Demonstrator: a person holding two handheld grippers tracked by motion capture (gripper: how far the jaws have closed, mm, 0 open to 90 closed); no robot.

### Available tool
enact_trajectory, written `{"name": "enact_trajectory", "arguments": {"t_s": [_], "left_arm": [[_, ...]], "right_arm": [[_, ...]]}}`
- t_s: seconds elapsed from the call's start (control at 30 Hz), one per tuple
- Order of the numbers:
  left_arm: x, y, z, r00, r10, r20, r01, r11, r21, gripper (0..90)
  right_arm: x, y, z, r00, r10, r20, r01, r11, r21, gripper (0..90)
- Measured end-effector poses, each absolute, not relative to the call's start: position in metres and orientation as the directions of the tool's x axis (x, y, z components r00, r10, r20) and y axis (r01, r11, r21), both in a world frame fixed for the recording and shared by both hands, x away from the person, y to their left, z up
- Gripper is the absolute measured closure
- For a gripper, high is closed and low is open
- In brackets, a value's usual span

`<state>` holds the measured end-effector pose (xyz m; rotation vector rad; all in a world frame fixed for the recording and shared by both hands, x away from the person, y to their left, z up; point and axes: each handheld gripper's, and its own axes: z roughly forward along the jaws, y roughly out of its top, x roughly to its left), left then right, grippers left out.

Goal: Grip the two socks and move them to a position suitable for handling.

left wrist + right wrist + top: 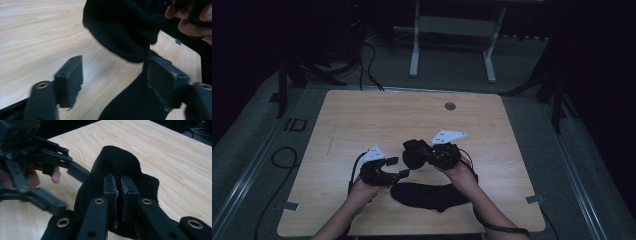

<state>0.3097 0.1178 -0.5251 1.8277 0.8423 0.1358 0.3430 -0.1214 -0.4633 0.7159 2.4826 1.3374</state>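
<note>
Dim room, with a pale wooden table (362, 115) under the high camera and dark floor and cables beyond it. Two black socks are in play: one sock (428, 196) lies flat near the front edge, between the person's forearms, and the other sock (414, 152) is lifted off the wood, bunched and hanging from the right gripper (430, 155). In the right gripper view its jaws are clenched tight on a fold of that cloth (117, 167). The left gripper (401, 168) sits just beside the raised sock, jaws apart with nothing pressed between them; in its own view the dangling sock (122, 30) hangs just ahead of the gap, above the flat one (135, 105). By my reading this looks like pairing or folding the socks, and it is early: one sock is picked up, the second grip on it is not yet made, and the flat sock is untouched
</note>
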Motion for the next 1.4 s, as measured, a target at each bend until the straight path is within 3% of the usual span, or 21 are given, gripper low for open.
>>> {"name": "enact_trajectory", "arguments": {"t_s": [0.13, 0.17, 0.3, 0.33, 0.77, 1.07, 1.4], "left_arm": [[0.316, 0.103, -0.519, 0.773, 0.570, -0.277, 0.455, -0.195, 0.869, 38.1], [0.318, 0.100, -0.518, 0.775, 0.574, -0.264, 0.448, -0.205, 0.870, 43.5], [0.321, 0.093, -0.516, 0.764, 0.602, -0.234, 0.436, -0.212, 0.875, 79.9], [0.321, 0.092, -0.515, 0.767, 0.601, -0.223, 0.426, -0.218, 0.878, 82.8], [0.324, 0.105, -0.515, 0.698, 0.694, -0.180, 0.472, -0.256, 0.844, 84.4], [0.321, 0.117, -0.524, 0.709, 0.677, -0.200, 0.518, -0.307, 0.798, 84.2], [0.331, 0.126, -0.544, 0.685, 0.707, -0.176, 0.578, -0.381, 0.722, 83.8]], "right_arm": [[0.344, -0.127, -0.465, -0.846, 0.532, 0.031, 0.316, 0.454, 0.833, 84.2], [0.345, -0.128, -0.466, -0.846, 0.532, 0.042, 0.323, 0.449, 0.833, 84.3], [0.345, -0.133, -0.467, -0.841, 0.540, 0.040, 0.325, 0.444, 0.835, 84.2], [0.346, -0.136, -0.467, -0.838, 0.543, 0.046, 0.330, 0.439, 0.835, 84.2], [0.351, -0.183, -0.470, -0.783, 0.620, 0.051, 0.380, 0.411, 0.829, 84.1], [0.353, -0.207, -0.503, -0.744, 0.667, 0.022, 0.442, 0.468, 0.766, 83.7], [0.355, -0.212, -0.542, -0.730, 0.678, 0.081, 0.519, 0.475, 0.710, 82.4]]}}
